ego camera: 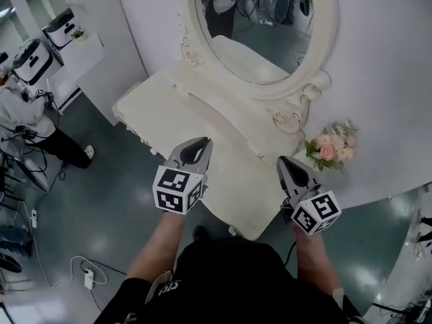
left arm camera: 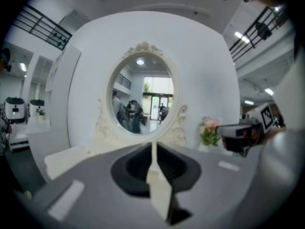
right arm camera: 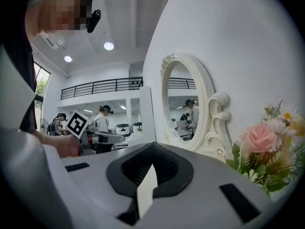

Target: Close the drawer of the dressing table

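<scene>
The cream dressing table (ego camera: 155, 103) stands against the white wall, under its oval mirror (ego camera: 266, 29). From above I see its top and its front edge; small knobs show along the edge, and whether a drawer stands out I cannot tell. My left gripper (ego camera: 199, 142) hovers over the front of the table top, jaws together, nothing in them. My right gripper (ego camera: 283, 160) hangs over the table's right part, also shut and empty. In the left gripper view the left gripper (left arm camera: 153, 144) points at the mirror (left arm camera: 140, 97). In the right gripper view the right gripper (right arm camera: 152, 144) points along the wall past the mirror (right arm camera: 183, 106).
A small bunch of pink flowers (ego camera: 331, 147) stands at the table's right end by the wall. A person (ego camera: 27, 117) sits at the far left. A cable and a plug strip (ego camera: 88, 277) lie on the grey floor at lower left.
</scene>
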Tool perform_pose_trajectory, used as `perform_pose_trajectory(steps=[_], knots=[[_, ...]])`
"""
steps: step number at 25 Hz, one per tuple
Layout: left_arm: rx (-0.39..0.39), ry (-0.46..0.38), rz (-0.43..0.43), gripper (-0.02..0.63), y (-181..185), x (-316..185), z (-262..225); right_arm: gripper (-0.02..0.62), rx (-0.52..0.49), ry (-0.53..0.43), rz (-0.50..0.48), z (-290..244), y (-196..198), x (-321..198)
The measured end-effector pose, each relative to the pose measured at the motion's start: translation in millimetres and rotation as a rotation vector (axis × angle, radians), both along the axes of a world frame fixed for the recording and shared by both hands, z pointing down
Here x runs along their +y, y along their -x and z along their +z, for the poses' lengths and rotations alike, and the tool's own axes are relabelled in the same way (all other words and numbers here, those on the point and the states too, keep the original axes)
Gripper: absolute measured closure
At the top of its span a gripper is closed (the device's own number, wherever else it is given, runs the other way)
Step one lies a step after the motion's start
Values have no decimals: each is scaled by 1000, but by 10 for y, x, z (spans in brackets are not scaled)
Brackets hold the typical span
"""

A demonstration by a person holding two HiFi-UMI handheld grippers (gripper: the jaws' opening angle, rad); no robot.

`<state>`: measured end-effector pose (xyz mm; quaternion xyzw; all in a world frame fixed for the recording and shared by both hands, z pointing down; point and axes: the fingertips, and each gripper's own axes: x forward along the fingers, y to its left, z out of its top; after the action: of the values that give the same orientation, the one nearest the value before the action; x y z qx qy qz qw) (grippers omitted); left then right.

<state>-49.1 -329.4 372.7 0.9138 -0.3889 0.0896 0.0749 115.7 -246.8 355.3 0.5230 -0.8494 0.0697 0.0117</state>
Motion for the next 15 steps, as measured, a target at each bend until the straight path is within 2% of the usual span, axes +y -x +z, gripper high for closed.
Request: perform_pose_trajectory(steps=[5, 15], knots=[[-4, -19, -6, 578, -46, -80, -54, 603, -2, 11, 7, 44, -39, -40], [4, -7, 5, 584, -191, -92, -30, 604, 2, 13, 1, 37, -115, -61]])
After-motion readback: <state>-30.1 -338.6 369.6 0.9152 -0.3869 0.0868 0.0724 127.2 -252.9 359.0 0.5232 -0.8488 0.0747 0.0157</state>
